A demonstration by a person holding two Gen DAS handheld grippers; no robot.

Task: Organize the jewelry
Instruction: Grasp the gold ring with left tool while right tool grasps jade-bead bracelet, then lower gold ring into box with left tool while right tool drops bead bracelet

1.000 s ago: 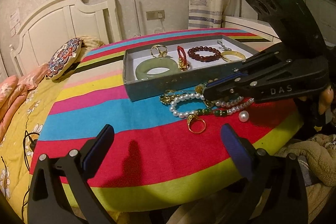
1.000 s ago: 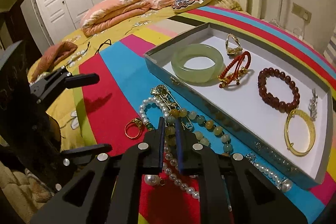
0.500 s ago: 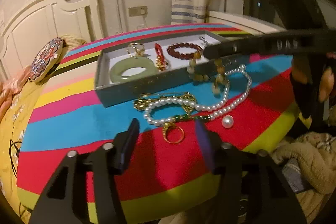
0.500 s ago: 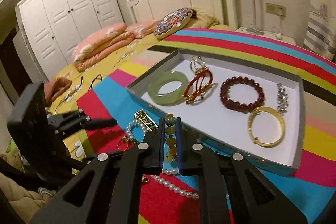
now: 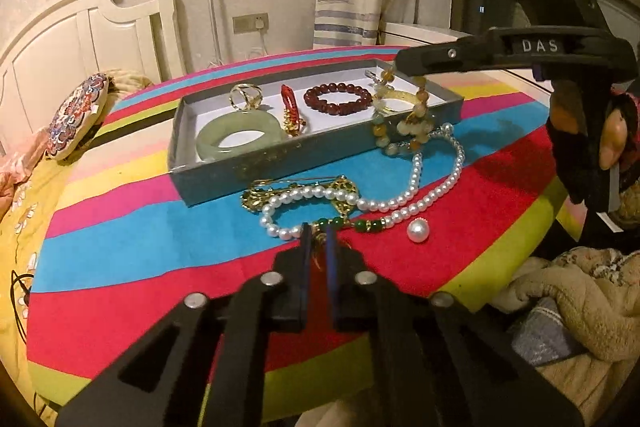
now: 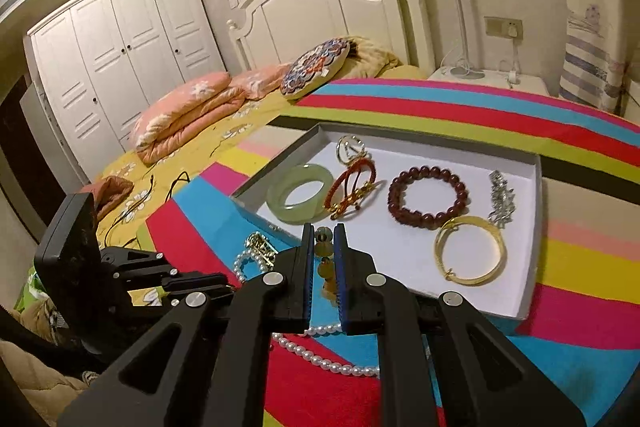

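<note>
Grey tray (image 6: 534,227) at frame centre holds 6 pieces: 1 jade bangle (image 6: 300,193), 1 red cord bracelet (image 6: 352,191), 1 dark bead bracelet (image 6: 428,197), 1 gold bangle (image 6: 470,251), 2 small ornaments. Left gripper (image 5: 318,243) is clamped on a half-hidden gold ring (image 5: 319,254) beside 1 pearl necklace (image 5: 360,201). Right gripper (image 6: 322,259) pinches a dangling bead strand (image 5: 400,123) over the tray's near wall.

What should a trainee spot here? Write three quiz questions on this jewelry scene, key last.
1. True or false: the green bangle lies inside the tray.
2. The right tongs are shut on: A pearl necklace; B stone-bead bracelet; C gold bangle.
3. How many pieces lie in the tray?
Key: 1 true; 2 B; 3 six.
</note>
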